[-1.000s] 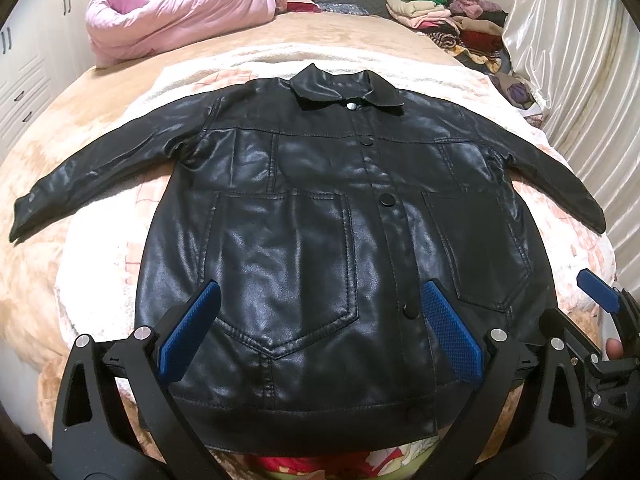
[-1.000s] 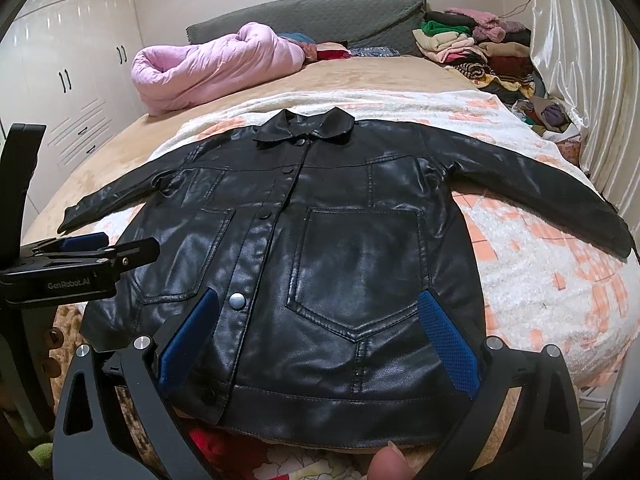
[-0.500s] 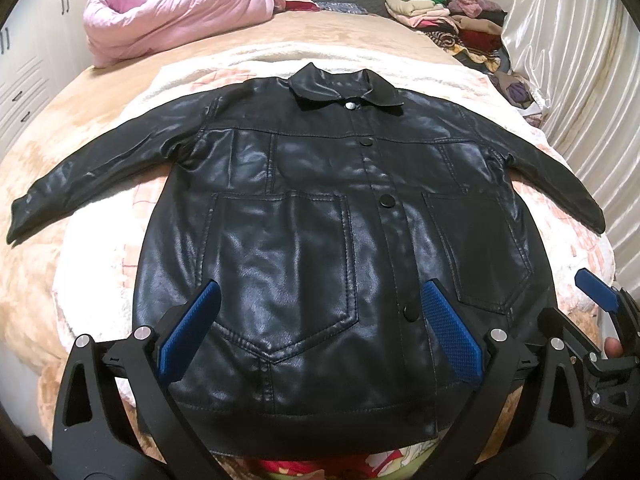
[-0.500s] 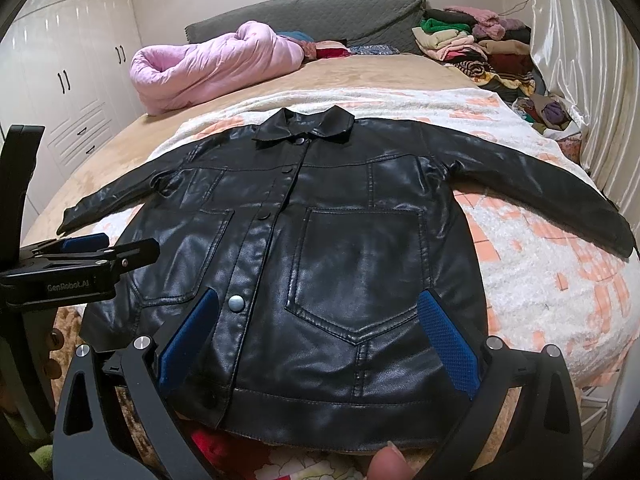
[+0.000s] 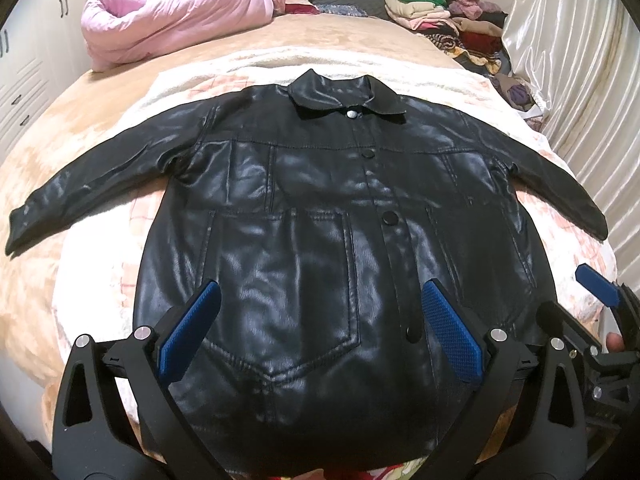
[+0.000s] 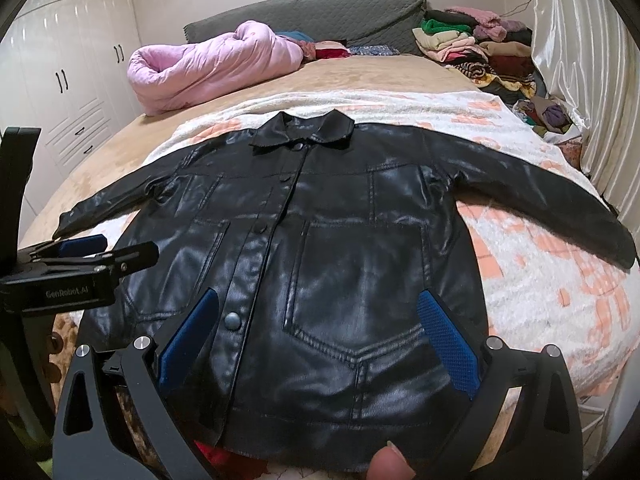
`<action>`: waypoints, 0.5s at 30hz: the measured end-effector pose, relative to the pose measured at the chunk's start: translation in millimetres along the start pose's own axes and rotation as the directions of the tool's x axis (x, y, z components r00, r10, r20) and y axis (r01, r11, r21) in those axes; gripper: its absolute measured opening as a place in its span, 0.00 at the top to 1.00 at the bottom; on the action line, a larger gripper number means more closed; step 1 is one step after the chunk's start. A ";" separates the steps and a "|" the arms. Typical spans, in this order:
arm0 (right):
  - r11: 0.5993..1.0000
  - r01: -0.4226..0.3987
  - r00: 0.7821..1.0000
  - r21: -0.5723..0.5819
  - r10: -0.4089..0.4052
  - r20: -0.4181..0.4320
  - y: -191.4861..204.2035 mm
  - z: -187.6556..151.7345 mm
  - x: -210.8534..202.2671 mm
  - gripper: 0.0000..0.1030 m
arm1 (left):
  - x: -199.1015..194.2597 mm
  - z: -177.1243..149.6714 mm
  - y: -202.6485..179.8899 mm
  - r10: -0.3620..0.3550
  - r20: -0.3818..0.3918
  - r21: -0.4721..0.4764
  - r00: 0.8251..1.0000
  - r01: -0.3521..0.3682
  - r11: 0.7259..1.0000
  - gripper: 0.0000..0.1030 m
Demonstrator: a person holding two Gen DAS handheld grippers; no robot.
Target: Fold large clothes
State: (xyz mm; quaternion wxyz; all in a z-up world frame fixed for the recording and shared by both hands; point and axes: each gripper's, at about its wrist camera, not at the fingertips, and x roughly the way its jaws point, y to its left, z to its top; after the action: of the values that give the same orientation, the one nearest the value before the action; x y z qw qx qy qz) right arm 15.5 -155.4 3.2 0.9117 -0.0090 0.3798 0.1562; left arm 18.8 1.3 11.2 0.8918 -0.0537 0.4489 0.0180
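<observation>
Since a second ago: black leather jacket (image 5: 320,220) unmoved, both grippers slightly higher and further back — little else changed. Left gripper (image 5: 320,332) fingers spread wide, holding nothing, over jacket hem at near edge of bed (image 5: 48,184). Right gripper (image 6: 320,340) likewise spread, empty. Jacket flat, buttoned, sleeves out, on white-and-orange blanket (image 6: 540,272). Pink quilt (image 6: 212,64) at bed's far left corner, clothes pile (image 6: 472,44) at far right — curtain (image 6: 580,60) beside it, white wardrobe (image 6: 68,76) left.

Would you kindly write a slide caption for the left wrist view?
Open left gripper poised over a black faux-leather jacket spread flat, sleeves out, on a white-and-peach blanket.
</observation>
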 end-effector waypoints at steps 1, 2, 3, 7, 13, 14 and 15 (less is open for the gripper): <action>1.000 0.008 1.000 0.001 -0.008 0.001 -0.8 4.4 2.1 0.04 | 1.3 3.1 -0.1 -0.002 -0.002 -0.001 1.000 0.002 1.000 0.09; 1.000 0.013 1.000 0.004 -0.013 0.004 -2.3 8.4 3.3 0.04 | 2.2 6.2 -0.3 -0.003 0.000 0.000 1.000 0.003 1.000 0.09; 1.000 0.015 1.000 0.006 -0.015 0.007 -3.7 12.1 4.6 0.04 | 2.8 10.4 -0.9 -0.001 0.006 0.002 1.000 0.001 1.000 0.09; 0.999 0.039 0.999 0.014 -0.039 0.020 -9.9 27.5 11.1 0.04 | 8.7 26.1 -2.5 0.000 0.014 0.005 1.000 0.000 1.000 0.09; 0.997 0.073 0.997 0.025 -0.074 0.029 -19.3 51.7 22.3 0.04 | 22.2 45.7 -4.0 -0.014 0.004 -0.011 1.000 0.014 1.000 0.09; 0.997 0.070 0.997 0.028 -0.071 0.034 -20.9 54.6 23.0 0.04 | 23.7 47.5 -4.6 -0.018 0.004 -0.009 1.000 0.018 1.000 0.09; 0.997 0.069 0.997 0.031 -0.070 0.038 -22.4 57.9 24.2 0.04 | 25.7 51.6 -5.7 -0.016 0.008 -0.007 1.000 0.017 1.000 0.09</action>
State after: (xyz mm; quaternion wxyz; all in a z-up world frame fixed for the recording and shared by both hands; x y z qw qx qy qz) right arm 78.0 -162.2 25.3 0.9239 -0.0058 0.3636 0.1189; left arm 75.8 1.0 21.6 0.8934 -0.0604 0.4449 0.0124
